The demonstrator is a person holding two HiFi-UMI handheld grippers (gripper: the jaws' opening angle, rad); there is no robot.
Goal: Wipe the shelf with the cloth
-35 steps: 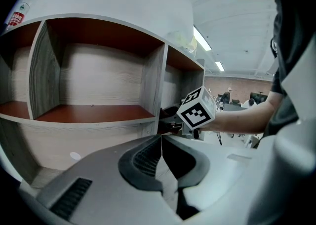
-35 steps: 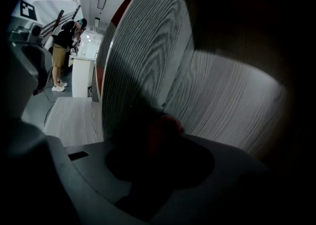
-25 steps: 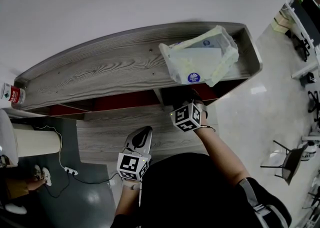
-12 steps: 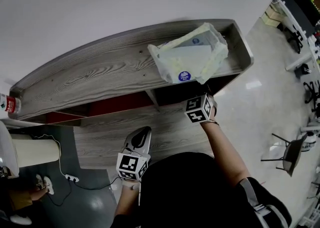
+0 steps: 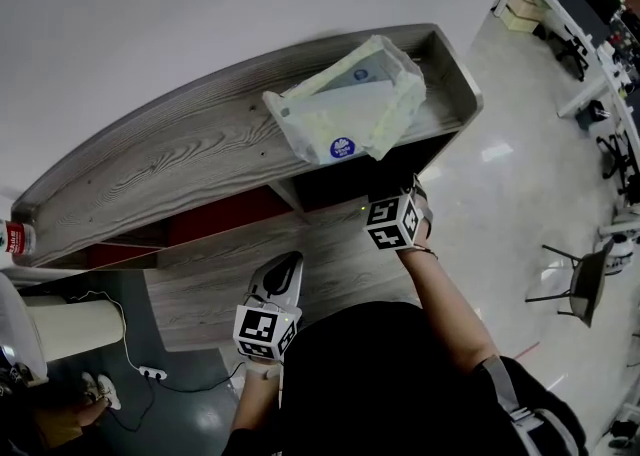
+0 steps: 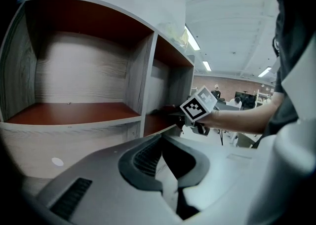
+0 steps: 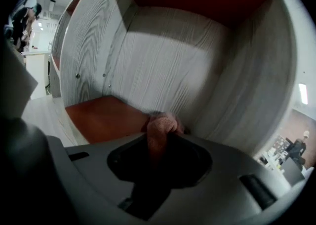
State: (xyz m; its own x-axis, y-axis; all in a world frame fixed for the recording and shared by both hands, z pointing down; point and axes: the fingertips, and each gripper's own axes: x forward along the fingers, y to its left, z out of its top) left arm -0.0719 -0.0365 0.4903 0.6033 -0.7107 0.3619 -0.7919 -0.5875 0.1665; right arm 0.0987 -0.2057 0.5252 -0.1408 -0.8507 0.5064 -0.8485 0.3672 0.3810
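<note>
1. The right claw (image 7: 160, 139) is inside the shelf's (image 5: 200, 149) right-hand compartment, and the cloth (image 7: 159, 124) is bunched at its tip just above the red-brown board (image 7: 101, 120).
2. To wipe well from here, I'd say press the wad flat onto the board, since a knot like this only cleans a thin line.
3. Overlapping passes from the back wall out to the front edge look best, with the corners done as well.
4. The claw needs to tilt low so that cloth meets the wood, not plastic.
5. The jaws stand a narrow way apart and are clamped on the cloth. A pink fold pokes out past the tips, and nothing else is held.
6. The left claw (image 5: 290, 264) hangs back in front of the shelf, with its jaws together and empty.
7. The bag (image 5: 345, 109) on top is well clear of the wipe.
</note>
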